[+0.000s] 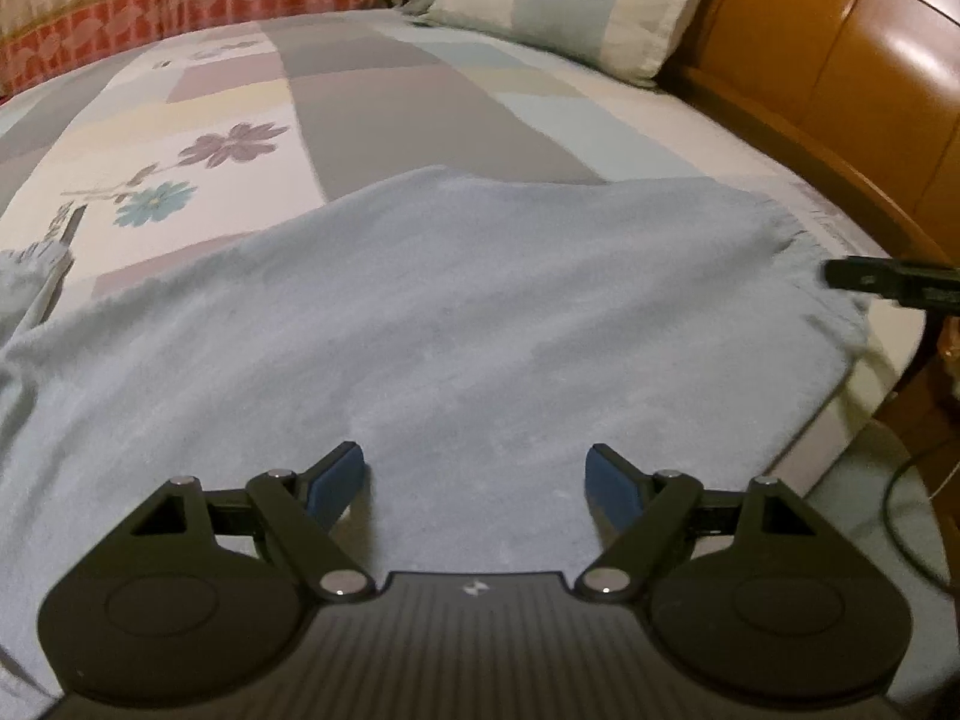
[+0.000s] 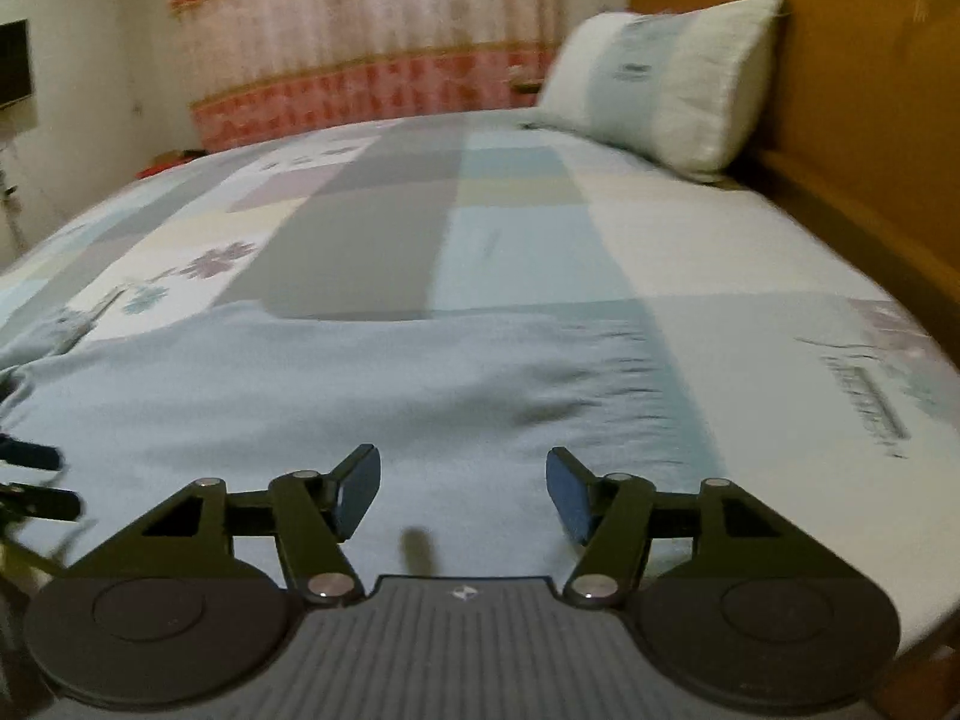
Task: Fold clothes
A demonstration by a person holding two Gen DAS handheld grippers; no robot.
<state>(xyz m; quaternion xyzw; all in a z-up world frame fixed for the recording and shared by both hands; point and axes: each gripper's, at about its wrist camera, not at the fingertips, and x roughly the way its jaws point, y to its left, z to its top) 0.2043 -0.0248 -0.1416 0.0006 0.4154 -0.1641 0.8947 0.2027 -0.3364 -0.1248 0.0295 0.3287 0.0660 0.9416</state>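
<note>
A pale blue fleecy garment (image 1: 420, 324) lies spread flat across the near part of the bed, seen also in the right wrist view (image 2: 336, 384). My left gripper (image 1: 477, 471) hovers open just over its near edge, nothing between the blue pads. My right gripper (image 2: 463, 480) is open too, above the garment's right portion, where the fabric is slightly wrinkled. A black finger of the right gripper (image 1: 882, 282) shows at the garment's right corner in the left wrist view. Parts of the left gripper (image 2: 36, 480) appear at the far left of the right wrist view.
The bed has a patchwork floral sheet (image 1: 252, 120) and a pillow (image 1: 576, 6) at the far right against a wooden headboard (image 1: 840, 72). A patterned curtain (image 2: 360, 60) hangs behind the bed. A cable (image 1: 900, 510) lies on the floor to the right.
</note>
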